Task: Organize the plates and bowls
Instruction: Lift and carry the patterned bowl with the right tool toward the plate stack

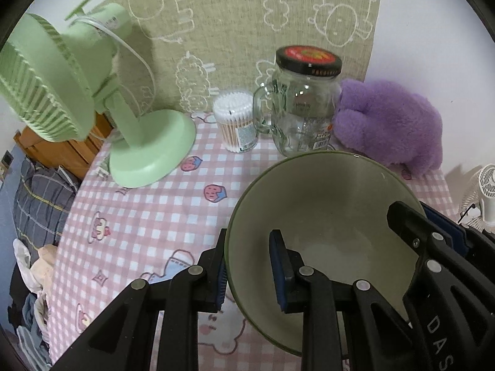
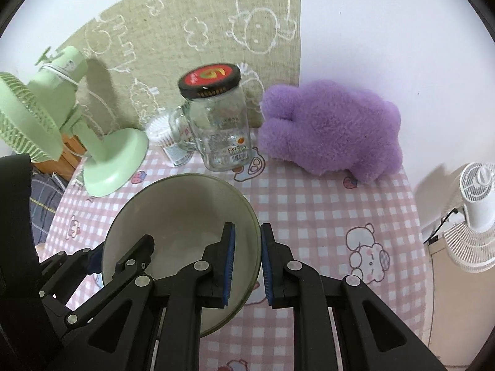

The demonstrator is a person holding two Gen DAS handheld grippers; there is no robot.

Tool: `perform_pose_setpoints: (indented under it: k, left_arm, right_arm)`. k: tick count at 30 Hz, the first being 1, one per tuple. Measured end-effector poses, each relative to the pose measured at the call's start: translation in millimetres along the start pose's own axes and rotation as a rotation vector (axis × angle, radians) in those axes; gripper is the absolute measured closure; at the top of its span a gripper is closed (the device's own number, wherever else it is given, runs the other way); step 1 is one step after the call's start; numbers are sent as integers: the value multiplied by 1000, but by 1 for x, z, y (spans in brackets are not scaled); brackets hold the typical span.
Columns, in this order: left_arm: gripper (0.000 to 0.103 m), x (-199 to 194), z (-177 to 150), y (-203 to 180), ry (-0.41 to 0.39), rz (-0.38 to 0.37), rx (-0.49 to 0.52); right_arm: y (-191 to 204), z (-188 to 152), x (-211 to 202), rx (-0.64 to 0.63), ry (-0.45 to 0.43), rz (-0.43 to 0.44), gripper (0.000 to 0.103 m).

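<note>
A pale green bowl (image 1: 324, 216) with a dark green rim is held above the pink checked tablecloth (image 1: 139, 216). My left gripper (image 1: 247, 266) straddles its left rim, one finger outside and one inside, the pads a little apart from the wall. My right gripper (image 2: 247, 266) is shut on the bowl's (image 2: 179, 216) right rim, blue pads pressing either side. The right gripper also shows in the left wrist view (image 1: 433, 241), and the left gripper in the right wrist view (image 2: 117, 256).
A green desk fan (image 1: 92, 108) stands at the back left. A cotton swab tub (image 1: 235, 120), a glass mug jar with black lid (image 1: 303, 105) and a purple plush toy (image 1: 393, 123) line the back. A white fan (image 2: 476, 213) stands off the table's right edge.
</note>
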State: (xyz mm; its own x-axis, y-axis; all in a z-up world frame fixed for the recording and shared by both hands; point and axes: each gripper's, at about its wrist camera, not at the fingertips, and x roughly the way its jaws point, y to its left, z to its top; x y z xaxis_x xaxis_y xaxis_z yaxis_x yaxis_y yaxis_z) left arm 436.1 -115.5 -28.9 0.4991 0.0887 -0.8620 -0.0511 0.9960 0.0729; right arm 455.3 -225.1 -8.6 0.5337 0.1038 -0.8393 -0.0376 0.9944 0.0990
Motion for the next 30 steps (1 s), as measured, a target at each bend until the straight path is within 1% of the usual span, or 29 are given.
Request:
perform_pose_setpoints:
  k: [9, 14, 19, 22, 30]
  left_arm:
    - [80, -48, -8, 3, -52, 9, 2]
    - [80, -73, -16, 3, -80, 17, 23]
    - [80, -93, -26, 6, -93, -5, 37]
    - [80, -111, -38, 10, -105, -27, 48]
    - [80, -146, -67, 14, -127, -65, 104]
  right_arm:
    - [9, -6, -46, 3, -37, 12, 84]
    - [14, -13, -72, 1, -55, 11, 84]
    - [20, -23, -98, 6, -70, -7, 84]
    - [24, -31, -116, 13, -85, -28, 84]
    - [31, -64, -156, 47, -90, -71, 84]
